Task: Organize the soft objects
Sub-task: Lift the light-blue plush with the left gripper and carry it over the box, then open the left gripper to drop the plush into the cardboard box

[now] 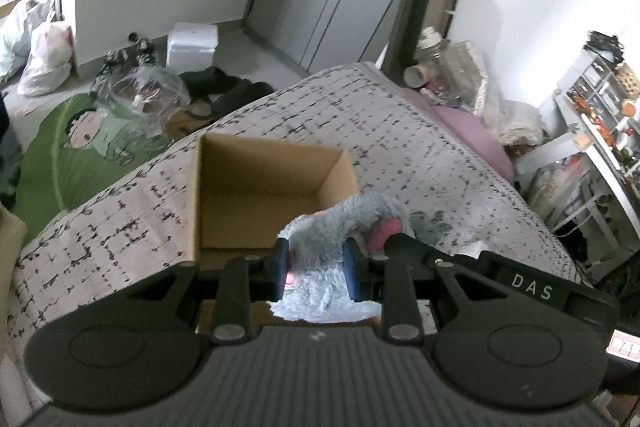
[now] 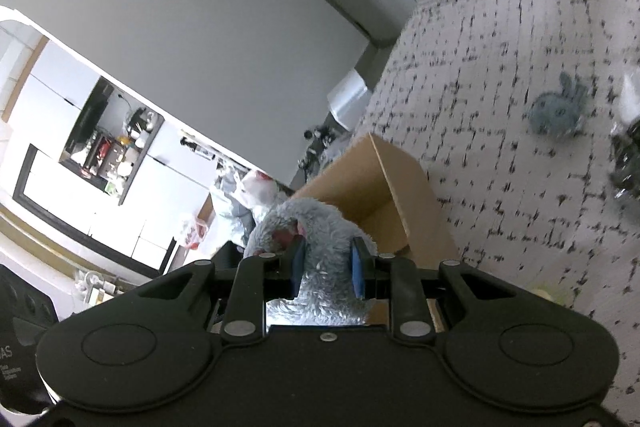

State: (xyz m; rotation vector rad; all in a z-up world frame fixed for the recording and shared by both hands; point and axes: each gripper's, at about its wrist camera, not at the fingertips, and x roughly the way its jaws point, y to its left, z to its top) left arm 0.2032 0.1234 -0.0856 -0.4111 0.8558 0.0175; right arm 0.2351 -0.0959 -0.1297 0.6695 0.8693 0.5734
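Quilted bedcover [image 1: 400, 131], pale with a grid of dark dashes and dots, spans the scene; grey wall panels and a cluttered floor lie beyond its far edge. Open cardboard box [image 1: 256, 195], square, plain brown and smooth-walled, sits on the cover, and the part of its interior in view is bare. Grey plush toy [image 1: 344, 223], long-piled and fluffy with pink patches, hangs at the near right corner of the box, above the rim. Left gripper [image 1: 316, 269], black with blue pads, has its jaws nearly closed, pinching a fold of the toy's fur. Right gripper [image 2: 327, 271], of the same build, likewise clamps the grey fur between narrow-set pads. Second, smaller grey plush [image 2: 558, 109], rounded with two upright ears, lies on the cover well to the right of the box.
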